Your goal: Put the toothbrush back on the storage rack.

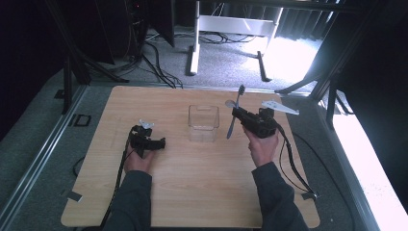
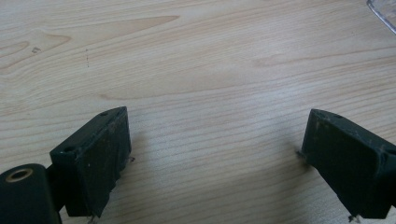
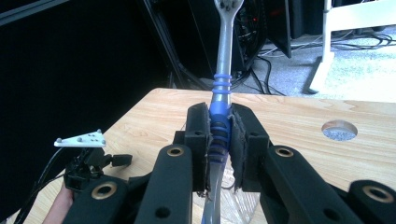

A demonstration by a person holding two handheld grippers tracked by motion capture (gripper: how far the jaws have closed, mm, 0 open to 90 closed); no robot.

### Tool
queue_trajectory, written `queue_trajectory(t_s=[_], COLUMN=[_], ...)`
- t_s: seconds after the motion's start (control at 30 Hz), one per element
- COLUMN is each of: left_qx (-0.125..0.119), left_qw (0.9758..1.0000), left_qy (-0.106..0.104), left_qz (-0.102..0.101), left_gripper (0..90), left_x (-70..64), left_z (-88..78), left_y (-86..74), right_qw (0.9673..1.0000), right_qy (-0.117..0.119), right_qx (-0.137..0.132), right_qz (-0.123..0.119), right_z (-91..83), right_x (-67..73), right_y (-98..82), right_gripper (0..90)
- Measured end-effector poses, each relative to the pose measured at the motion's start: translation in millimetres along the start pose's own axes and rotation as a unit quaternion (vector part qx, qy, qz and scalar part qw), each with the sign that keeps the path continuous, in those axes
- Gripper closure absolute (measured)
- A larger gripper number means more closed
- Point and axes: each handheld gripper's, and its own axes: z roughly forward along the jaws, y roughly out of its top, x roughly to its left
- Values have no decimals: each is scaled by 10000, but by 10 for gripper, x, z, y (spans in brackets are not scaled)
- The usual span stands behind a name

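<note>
Light wooden tabletop (image 1: 192,168) fills my view: at left my left gripper (image 2: 212,154) rests on it, jaws wide apart and empty. Mid-table stands a clear plastic square container (image 1: 203,123); just right, my right gripper (image 3: 219,140) pinches a grey toothbrush with blue grip rings (image 3: 223,65), raised, head up.

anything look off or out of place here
Nothing stands out. The clear container sits upright on the table. The right gripper is shut on a toothbrush, bristle end up; the left gripper is open over bare wood.
</note>
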Motion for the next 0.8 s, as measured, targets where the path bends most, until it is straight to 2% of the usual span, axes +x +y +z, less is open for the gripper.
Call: queue_trajectory(t_s=[0.8], left_qx=[2], left_qw=[10000], left_qy=[-1], left_qz=[0], left_gripper=[83], left_x=[0], left_z=[0], left_y=[0], right_qw=[9999], right_qy=[-32], right_qx=[-166], right_qz=[-36], right_z=[110], right_x=[-29], right_y=[-17], right_gripper=[781])
